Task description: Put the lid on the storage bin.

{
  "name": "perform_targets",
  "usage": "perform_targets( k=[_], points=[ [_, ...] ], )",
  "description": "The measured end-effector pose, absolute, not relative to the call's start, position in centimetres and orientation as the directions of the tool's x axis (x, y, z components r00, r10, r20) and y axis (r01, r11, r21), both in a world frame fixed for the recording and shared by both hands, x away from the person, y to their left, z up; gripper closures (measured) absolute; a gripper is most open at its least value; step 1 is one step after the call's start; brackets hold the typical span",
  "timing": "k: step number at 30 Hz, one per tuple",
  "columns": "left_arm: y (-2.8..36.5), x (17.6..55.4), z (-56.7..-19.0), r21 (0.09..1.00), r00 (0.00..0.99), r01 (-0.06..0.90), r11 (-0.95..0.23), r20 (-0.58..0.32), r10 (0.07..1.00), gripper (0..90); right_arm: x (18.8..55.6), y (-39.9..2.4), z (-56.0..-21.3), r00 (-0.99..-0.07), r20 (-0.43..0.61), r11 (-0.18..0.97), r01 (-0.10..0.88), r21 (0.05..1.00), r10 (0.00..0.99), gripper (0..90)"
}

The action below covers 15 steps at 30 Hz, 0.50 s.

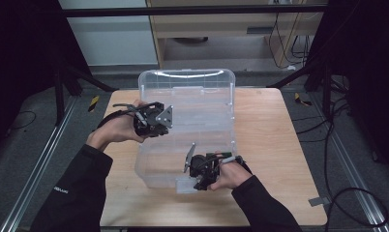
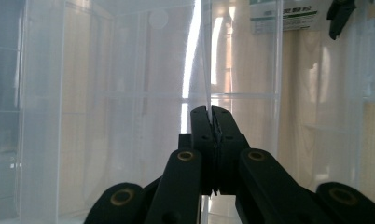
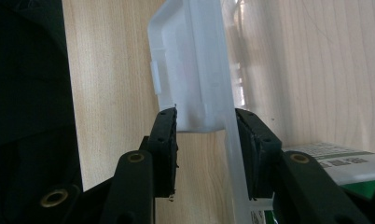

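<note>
Black sleeves come in from the near edge of the high view, each hand carrying a claw over a wooden bench [image 1: 270, 145]. Between them lies a clear plastic storage box [image 1: 202, 125], its open lid [image 1: 187, 79] standing up at the far end. On the person's left, the left claw [image 1: 169, 117] reaches in from the box's left side, and its own view shows its jaws pressed together on a thin clear plastic wall [image 2: 206, 70] of the box, which rises edge-on straight ahead of the tips; the box's pale panels and the wood grain behind them spread to either side. Nearer the person, the right claw [image 1: 198, 182] sits at the box's near end. Its own view shows its jaws partly spread, standing on either side of a white translucent latch tab [image 3: 195, 70] on that end, with the tab's lower end between the pads; whether both pads press on it cannot be told. A printed label [image 3: 335, 161] lies just beside that claw's right jaw.
</note>
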<state>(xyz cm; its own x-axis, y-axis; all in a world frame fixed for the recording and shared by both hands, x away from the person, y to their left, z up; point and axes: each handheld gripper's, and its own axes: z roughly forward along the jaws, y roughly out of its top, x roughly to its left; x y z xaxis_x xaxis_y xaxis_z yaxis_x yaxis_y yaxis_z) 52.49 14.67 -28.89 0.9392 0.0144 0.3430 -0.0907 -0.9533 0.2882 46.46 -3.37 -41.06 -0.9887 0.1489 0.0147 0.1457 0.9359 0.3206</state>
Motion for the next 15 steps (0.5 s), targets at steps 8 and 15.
perform_targets(
  k=[8, 15],
  points=[
    [14.8, 51.3, -29.3, 0.286, 0.94, -0.091, -0.954, 0.342, 0.013, 88.3, 46.5, -3.5, -41.1, -0.989, 0.016, 0.934, 0.142, 0.327, 0.144, 61.3],
    [15.0, 50.6, -29.7, 0.295, 0.947, -0.085, -0.952, 0.321, 0.015, 88.2, 46.4, -3.5, -41.1, -0.989, 0.016, 0.932, 0.141, 0.335, 0.144, 61.0]
  ],
)
